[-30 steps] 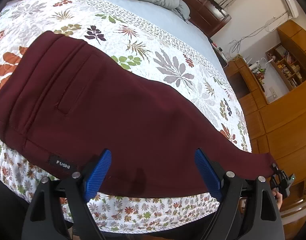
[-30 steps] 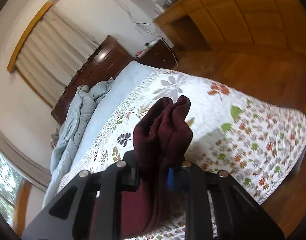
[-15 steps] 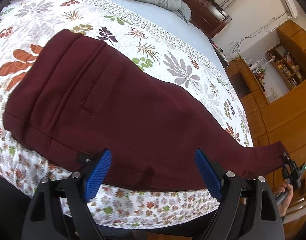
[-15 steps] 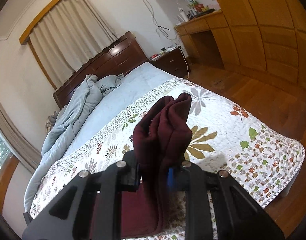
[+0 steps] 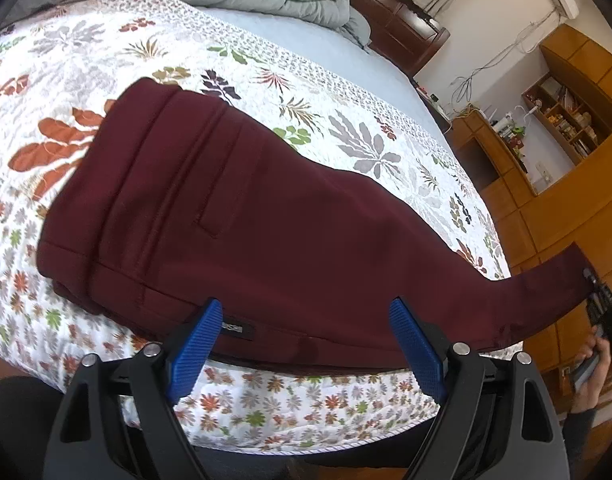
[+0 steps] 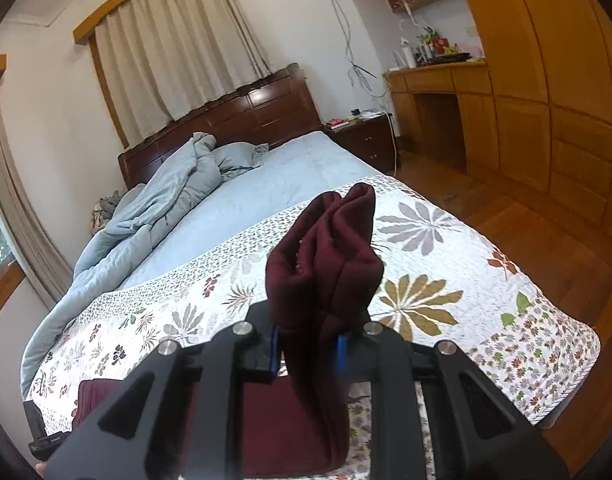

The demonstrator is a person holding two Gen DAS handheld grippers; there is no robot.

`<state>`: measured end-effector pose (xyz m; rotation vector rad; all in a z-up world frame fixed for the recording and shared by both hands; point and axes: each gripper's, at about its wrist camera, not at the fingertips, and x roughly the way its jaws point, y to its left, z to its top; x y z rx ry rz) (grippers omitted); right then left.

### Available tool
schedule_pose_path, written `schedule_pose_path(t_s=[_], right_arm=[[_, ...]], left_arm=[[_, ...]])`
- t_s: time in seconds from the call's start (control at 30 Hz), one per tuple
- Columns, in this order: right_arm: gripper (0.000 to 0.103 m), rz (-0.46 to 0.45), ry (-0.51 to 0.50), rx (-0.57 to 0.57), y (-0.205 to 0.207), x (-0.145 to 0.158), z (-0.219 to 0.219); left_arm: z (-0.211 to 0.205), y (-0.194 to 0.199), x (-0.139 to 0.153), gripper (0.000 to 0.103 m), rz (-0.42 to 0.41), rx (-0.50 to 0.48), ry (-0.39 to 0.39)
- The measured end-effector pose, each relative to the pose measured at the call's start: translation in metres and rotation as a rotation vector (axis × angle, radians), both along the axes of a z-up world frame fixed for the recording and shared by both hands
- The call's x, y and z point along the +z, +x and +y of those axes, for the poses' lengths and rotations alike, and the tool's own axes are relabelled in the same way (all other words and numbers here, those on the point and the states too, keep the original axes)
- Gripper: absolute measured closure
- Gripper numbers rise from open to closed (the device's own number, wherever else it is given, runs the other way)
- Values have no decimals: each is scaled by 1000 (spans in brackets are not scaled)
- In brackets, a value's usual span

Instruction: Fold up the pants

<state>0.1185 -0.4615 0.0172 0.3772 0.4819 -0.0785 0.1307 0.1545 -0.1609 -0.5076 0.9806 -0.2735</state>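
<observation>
On the near half of the bed, over a white quilt (image 5: 346, 92) printed with leaves and flowers: one pair of maroon pants (image 5: 266, 232), folded lengthwise, waistband toward the left of the left wrist view, a welt pocket and a small black label near the lower hem edge showing. The leg end runs off to the right, past the quilt's edge, lifted clear of the bed and pinched at its tip by the right gripper (image 5: 604, 312), seen small at the frame's right margin with a hand (image 5: 590, 376) below it. In the right wrist view, the right gripper (image 6: 308, 350) is clenched on the bunched cuffs of the pants (image 6: 326, 256), which stand up in a folded wad between its blue pads; more maroon cloth hangs beneath. The left gripper (image 5: 302, 344) hovers over the lower edge of the pants near the label, its blue pads (image 5: 192, 346) spread wide, grasping nothing. Further items: a pale blue sheet (image 6: 266, 184), a rumpled grey-blue duvet (image 6: 162, 208), a dark wooden headboard (image 6: 242, 116), cream curtains (image 6: 174, 48), a wooden desk and cabinets (image 6: 518, 92), a wood floor (image 6: 554, 248).
</observation>
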Motion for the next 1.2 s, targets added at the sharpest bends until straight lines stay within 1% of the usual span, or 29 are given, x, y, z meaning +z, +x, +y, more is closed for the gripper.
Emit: schedule_pose_path(t_s=[0.13, 0.27, 0.47, 0.57, 0.73, 1.03, 1.2], right_arm=[[84, -2, -32, 15, 4, 7, 16], [84, 9, -75, 29, 8, 11, 33], [84, 16, -129, 57, 14, 15, 62], [84, 17, -161, 77, 17, 16, 78], [84, 17, -191, 107, 21, 17, 98], [84, 38, -295, 170, 30, 15, 137], [84, 57, -319, 212, 39, 11, 155]], left_arm=[[6, -3, 1, 17, -22, -5, 28], [12, -7, 1, 17, -42, -7, 32], [20, -15, 5, 17, -115, 5, 55], [24, -17, 4, 17, -128, 1, 40], [22, -20, 5, 17, -157, -29, 37], [26, -23, 3, 17, -159, -24, 13], [30, -24, 2, 17, -159, -21, -2]])
